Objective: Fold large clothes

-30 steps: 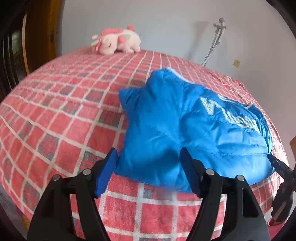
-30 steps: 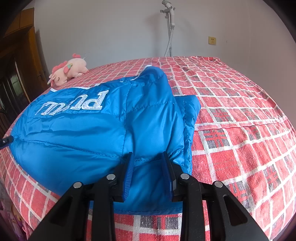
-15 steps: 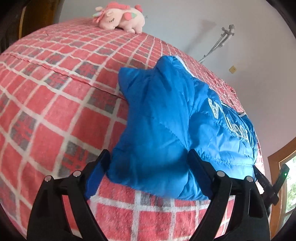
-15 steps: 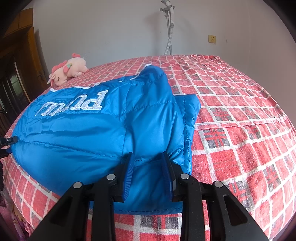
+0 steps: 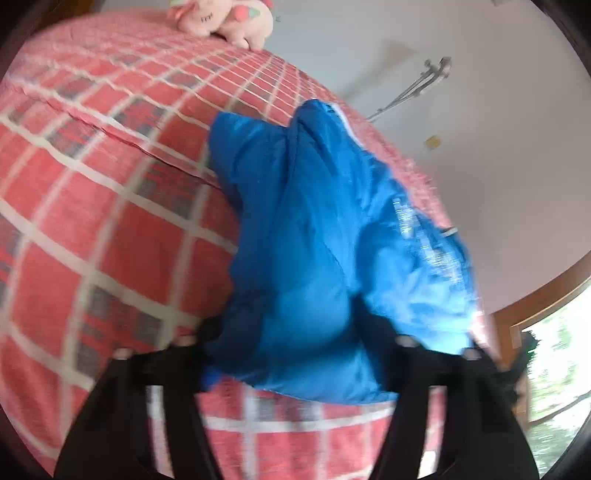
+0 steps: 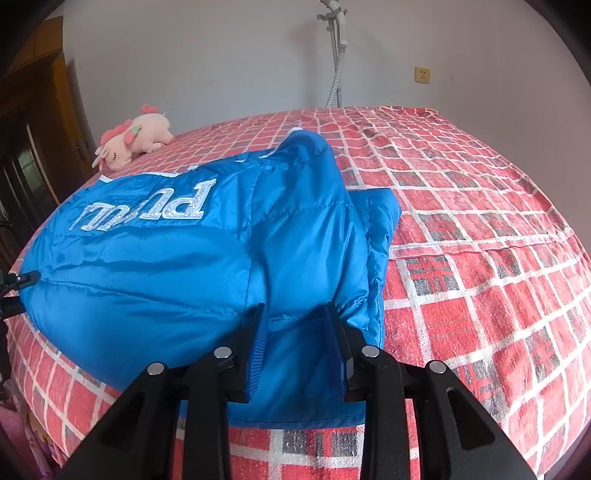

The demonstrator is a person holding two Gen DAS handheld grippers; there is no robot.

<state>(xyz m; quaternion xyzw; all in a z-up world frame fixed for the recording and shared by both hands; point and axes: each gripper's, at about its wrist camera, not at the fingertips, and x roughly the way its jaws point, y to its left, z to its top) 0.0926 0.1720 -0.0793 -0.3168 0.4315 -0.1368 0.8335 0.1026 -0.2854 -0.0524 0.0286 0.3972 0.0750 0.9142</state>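
Observation:
A blue puffer jacket (image 6: 177,266) with white lettering lies bunched on a bed with a red checked cover (image 6: 480,206). My right gripper (image 6: 297,343) is shut on the jacket's near hem at its right side. In the blurred left wrist view the jacket (image 5: 332,258) fills the middle, and my left gripper (image 5: 291,343) has its jaws wide apart around the jacket's near edge, with fabric bulging between them. The left gripper's tip shows at the left edge of the right wrist view (image 6: 16,280), beside the jacket's far end.
A pink plush toy (image 6: 133,138) lies at the back of the bed, also seen in the left wrist view (image 5: 225,16). A metal pole (image 6: 336,55) stands against the white wall. Dark wooden furniture (image 6: 33,147) is on the left. A window (image 5: 554,350) is at right.
My left gripper has pushed forward and tilted, so the jacket's edge now sits deep between its open jaws. The right gripper and its hold on the hem have not changed.

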